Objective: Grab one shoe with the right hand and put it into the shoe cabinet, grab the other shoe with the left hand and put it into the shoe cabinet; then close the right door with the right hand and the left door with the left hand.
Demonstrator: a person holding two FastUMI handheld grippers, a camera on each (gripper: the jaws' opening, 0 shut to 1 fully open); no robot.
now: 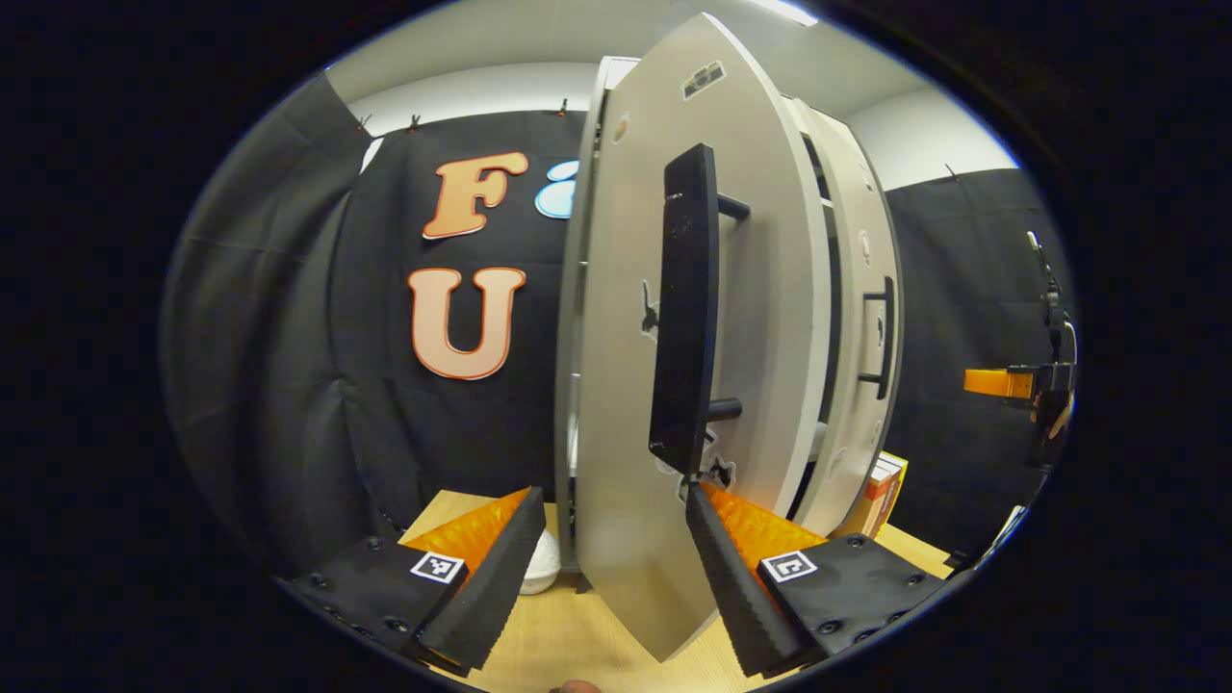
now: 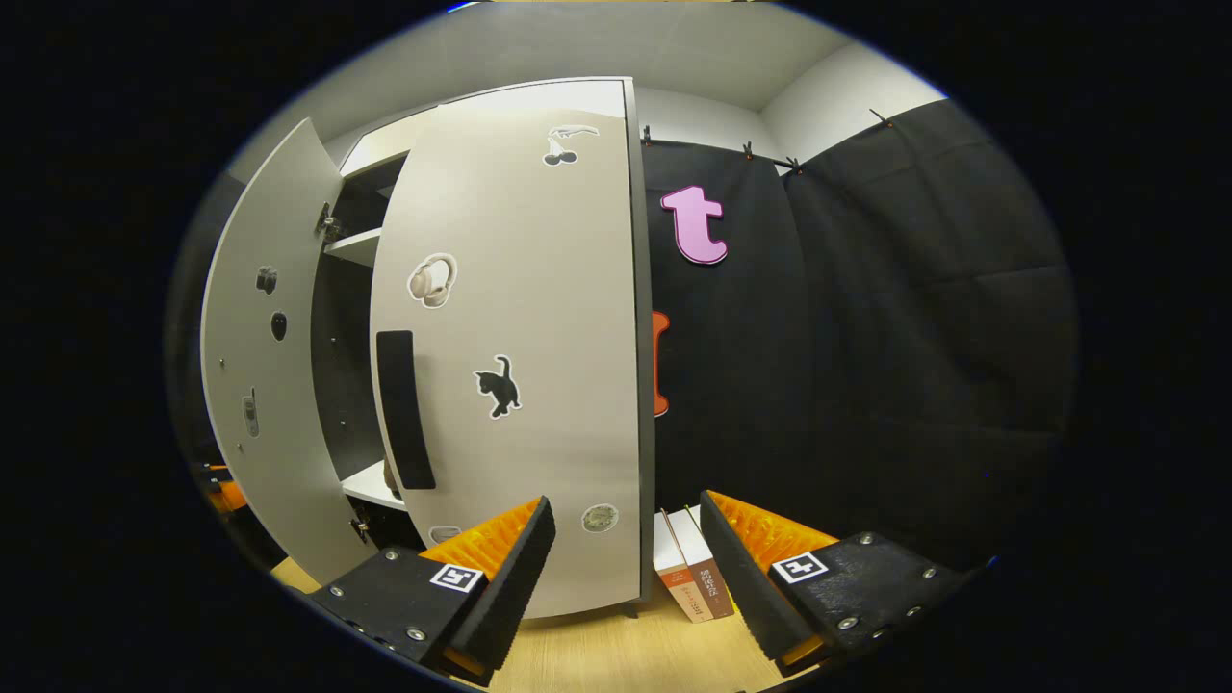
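The shoe cabinet's left door [image 1: 626, 385] stands almost edge-on right in front of my left gripper [image 1: 611, 563], its long black handle [image 1: 686, 308] facing me. That gripper is open, and the door's lower corner lies between its fingers [image 1: 500, 568]. Farther back is the right door [image 1: 857, 318] with its own handle [image 1: 881, 337]. In the right gripper view the right door [image 2: 520, 337] is swung nearly shut, and the left door [image 2: 260, 385] stands open beside it. Dark shelves [image 2: 356, 245] show through the gap. My right gripper [image 2: 626, 568] is open and holds nothing, low by that door's outer edge.
The cabinet stands on a light wooden tabletop [image 2: 616, 645]. Two upright books [image 2: 693, 568] lean beside its right side. A white rounded object [image 1: 539, 563] lies on the table behind my left finger. The other gripper's orange part [image 1: 1001, 381] shows far right.
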